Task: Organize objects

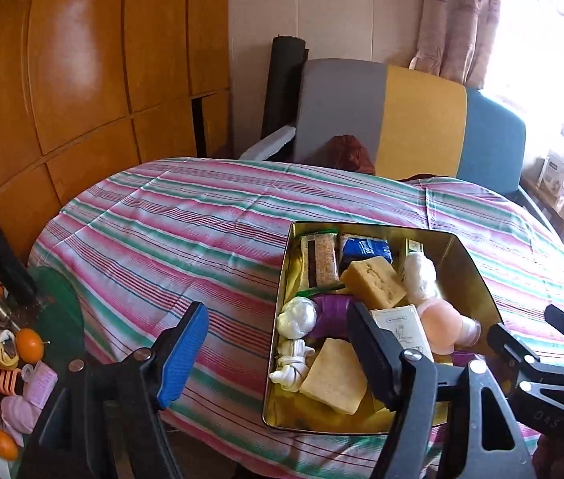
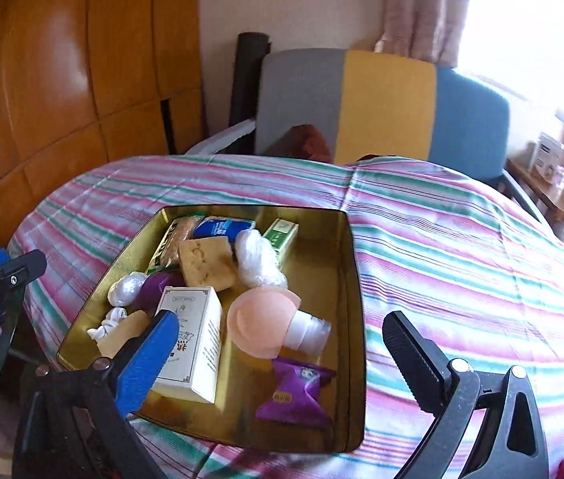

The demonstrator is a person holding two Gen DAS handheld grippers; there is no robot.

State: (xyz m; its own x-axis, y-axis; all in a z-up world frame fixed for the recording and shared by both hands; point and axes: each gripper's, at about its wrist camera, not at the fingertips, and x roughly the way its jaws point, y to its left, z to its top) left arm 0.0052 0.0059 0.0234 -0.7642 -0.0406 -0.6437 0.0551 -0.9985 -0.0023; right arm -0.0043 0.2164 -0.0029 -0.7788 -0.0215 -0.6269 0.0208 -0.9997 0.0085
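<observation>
A gold metal tin (image 1: pixel 469 263) (image 2: pixel 346 279) sits on the striped bed. It holds several items: tan soap bars (image 1: pixel 374 283) (image 2: pixel 206 263), a white carton (image 2: pixel 194 339) (image 1: pixel 402 327), a pink-capped bottle (image 2: pixel 266 319) (image 1: pixel 441 323), a purple packet (image 2: pixel 294 391), white wrapped bundles (image 1: pixel 296 315) (image 2: pixel 258 259) and a blue packet (image 1: pixel 366 249). My left gripper (image 1: pixel 278 339) is open and empty, at the tin's near left edge. My right gripper (image 2: pixel 282 359) is open and empty above the tin's near end; it also shows in the left wrist view (image 1: pixel 533 331).
The striped bedspread (image 1: pixel 182 231) (image 2: pixel 461 247) stretches behind and around the tin. A grey, yellow and blue chair (image 1: pixel 410 119) stands beyond the bed. A cluttered side table (image 1: pixel 14 359) with oranges and small items lies left of the bed. Wooden wardrobe at left.
</observation>
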